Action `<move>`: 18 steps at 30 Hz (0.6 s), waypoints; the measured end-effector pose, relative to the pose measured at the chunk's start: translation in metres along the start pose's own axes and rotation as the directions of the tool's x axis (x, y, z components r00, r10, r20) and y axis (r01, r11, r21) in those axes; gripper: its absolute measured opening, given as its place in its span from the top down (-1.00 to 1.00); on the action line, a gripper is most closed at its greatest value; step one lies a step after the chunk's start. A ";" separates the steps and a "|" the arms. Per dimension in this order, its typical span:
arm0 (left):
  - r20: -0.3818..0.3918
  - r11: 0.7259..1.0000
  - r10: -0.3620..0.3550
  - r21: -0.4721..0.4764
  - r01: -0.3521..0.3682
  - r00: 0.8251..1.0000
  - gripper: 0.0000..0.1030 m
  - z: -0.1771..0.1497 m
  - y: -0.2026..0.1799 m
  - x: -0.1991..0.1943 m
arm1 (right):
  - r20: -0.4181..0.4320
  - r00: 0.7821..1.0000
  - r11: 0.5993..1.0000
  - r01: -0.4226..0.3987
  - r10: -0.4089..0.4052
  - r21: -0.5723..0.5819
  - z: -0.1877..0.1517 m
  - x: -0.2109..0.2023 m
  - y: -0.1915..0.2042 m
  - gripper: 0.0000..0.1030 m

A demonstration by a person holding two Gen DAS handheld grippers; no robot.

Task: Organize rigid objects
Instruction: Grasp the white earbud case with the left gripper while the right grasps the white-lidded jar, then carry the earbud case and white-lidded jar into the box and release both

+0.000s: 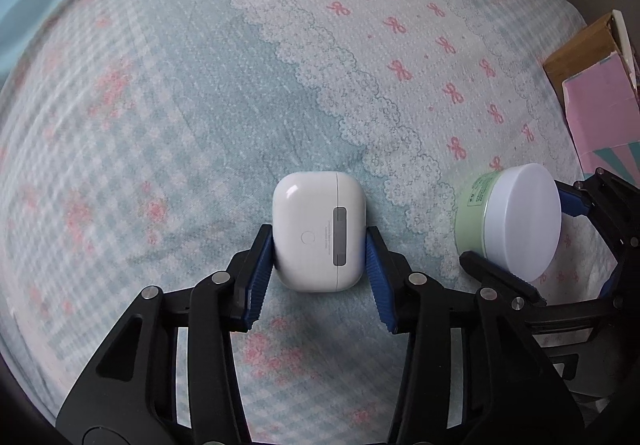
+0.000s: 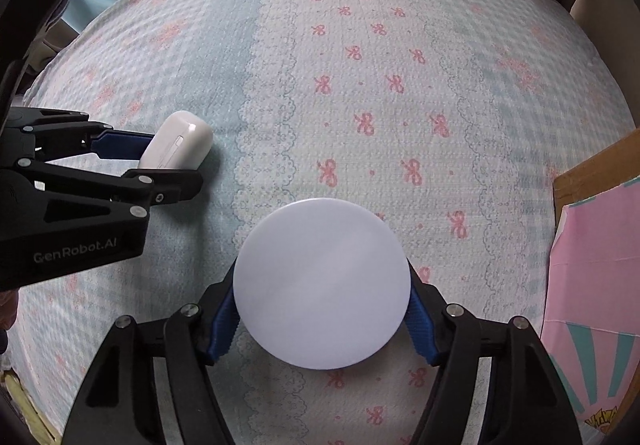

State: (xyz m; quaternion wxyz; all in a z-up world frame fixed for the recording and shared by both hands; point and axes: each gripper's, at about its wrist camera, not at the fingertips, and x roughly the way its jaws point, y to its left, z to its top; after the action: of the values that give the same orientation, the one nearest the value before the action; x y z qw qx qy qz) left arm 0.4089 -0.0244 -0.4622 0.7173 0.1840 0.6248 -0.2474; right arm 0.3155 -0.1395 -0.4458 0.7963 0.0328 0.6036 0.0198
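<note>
My left gripper (image 1: 319, 245) is shut on a white earbuds case (image 1: 319, 231), its blue pads pressing the case's two sides just above the bedsheet. The case also shows in the right wrist view (image 2: 176, 147), held by the left gripper (image 2: 160, 161). My right gripper (image 2: 322, 293) is shut on a round jar with a white lid (image 2: 322, 283). In the left wrist view the jar (image 1: 516, 221) shows a pale green body and sits to the right of the case, between the right gripper's fingers (image 1: 500, 277).
A bedsheet with pink bows, lace bands and blue check (image 1: 360, 65) covers the whole surface. A pink and brown cardboard box (image 2: 596, 265) stands at the right edge; it also shows in the left wrist view (image 1: 596, 101).
</note>
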 end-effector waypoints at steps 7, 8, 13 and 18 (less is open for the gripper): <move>0.042 0.999 -0.003 -0.032 0.005 0.999 0.20 -0.009 -0.001 -0.035 | 0.027 1.000 1.000 -0.005 0.005 -0.001 -0.004 -0.021 0.001 -0.28; 0.050 0.999 -0.004 -0.036 0.006 0.999 0.20 -0.010 -0.002 -0.041 | 0.032 0.999 1.000 -0.006 0.006 -0.002 -0.004 -0.025 0.001 -0.28; 0.095 0.999 -0.004 -0.047 0.008 0.995 0.20 -0.024 -0.006 -0.084 | 0.065 0.998 1.000 -0.009 0.010 -0.005 -0.008 -0.055 0.004 -0.28; 0.140 0.998 -0.010 -0.063 0.019 0.990 0.20 -0.041 -0.024 -0.131 | 0.105 0.994 1.000 -0.020 0.020 0.000 -0.016 -0.105 0.006 -0.28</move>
State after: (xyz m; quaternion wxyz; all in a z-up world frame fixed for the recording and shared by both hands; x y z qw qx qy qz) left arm 0.3487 -0.0042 -0.3379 0.7630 0.1384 0.5822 -0.2445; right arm 0.2720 -0.1405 -0.3489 0.8268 0.0404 0.5604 0.0258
